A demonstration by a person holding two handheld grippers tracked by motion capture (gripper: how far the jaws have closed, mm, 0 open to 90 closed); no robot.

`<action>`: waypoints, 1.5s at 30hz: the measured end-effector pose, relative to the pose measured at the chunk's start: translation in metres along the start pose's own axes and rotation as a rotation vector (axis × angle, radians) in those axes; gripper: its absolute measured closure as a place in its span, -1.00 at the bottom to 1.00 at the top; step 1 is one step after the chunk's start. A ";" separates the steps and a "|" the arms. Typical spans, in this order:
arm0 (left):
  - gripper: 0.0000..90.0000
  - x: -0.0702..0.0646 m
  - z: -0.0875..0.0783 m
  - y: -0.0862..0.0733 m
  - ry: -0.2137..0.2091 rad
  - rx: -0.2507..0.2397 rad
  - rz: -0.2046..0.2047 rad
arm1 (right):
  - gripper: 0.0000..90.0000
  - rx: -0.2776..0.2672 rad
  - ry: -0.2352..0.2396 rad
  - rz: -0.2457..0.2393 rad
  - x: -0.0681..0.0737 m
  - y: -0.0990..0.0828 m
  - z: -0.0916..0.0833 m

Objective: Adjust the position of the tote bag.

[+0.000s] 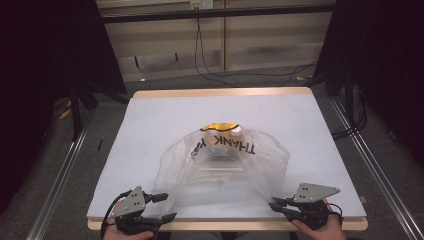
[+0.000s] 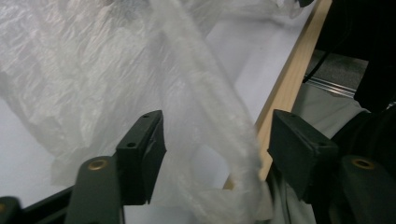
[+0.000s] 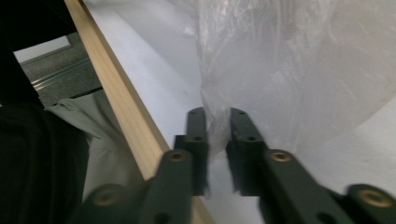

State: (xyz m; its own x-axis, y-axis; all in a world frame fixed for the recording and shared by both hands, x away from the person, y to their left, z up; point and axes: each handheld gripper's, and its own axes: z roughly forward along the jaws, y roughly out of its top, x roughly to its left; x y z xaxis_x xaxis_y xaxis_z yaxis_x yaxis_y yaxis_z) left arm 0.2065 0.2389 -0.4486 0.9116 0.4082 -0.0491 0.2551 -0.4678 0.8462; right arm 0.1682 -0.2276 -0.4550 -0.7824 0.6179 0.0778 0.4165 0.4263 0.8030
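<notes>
— At the near left corner of the pale grey table top with its light wooden rim, what is the left gripper doing?

— It rests at the edge, held by the person's left hand. Its black jaws stand wide apart. In the left gripper view a twisted handle loop of the thin clear plastic carrier bag printed THANK YOU in black hangs between them, and neither pad is touching it as far as I can tell.

— And the bag itself?

— It lies crumpled over the middle of the table, spreading toward the near edge. Under its far side sits something yellow with a dark rim and a small whitish thing beside it; I cannot tell what they are.

— The right side?

— The right gripper, in the person's right hand, sits at the near right corner. In the right gripper view its jaws are drawn nearly together with a gathered fold of the bag pinched between the pads, just inside the wooden rim
</notes>
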 end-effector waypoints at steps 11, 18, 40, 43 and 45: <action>0.82 0.010 0.000 -0.002 0.021 0.016 -0.021 | 1.00 -0.044 0.044 0.024 -0.007 0.001 -0.002; 0.90 0.008 -0.003 -0.002 -0.008 -0.007 -0.026 | 1.00 -0.070 0.047 0.022 -0.008 0.001 -0.006; 0.96 0.013 -0.021 0.011 -0.004 -0.135 -0.048 | 1.00 -0.205 0.065 0.026 -0.016 0.022 -0.016; 0.96 0.013 -0.024 0.013 0.000 -0.146 -0.045 | 1.00 -0.246 0.076 0.036 -0.018 0.029 -0.022; 0.96 0.013 -0.025 0.014 0.005 -0.166 -0.060 | 1.00 -0.255 0.084 0.011 -0.018 0.036 -0.024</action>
State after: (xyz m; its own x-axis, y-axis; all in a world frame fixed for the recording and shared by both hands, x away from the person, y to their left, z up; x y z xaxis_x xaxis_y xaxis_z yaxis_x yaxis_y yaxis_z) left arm 0.2138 0.2574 -0.4240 0.8945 0.4357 -0.1003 0.2525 -0.3070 0.9176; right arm 0.1859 -0.2389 -0.4127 -0.8186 0.5600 0.1279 0.3039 0.2332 0.9237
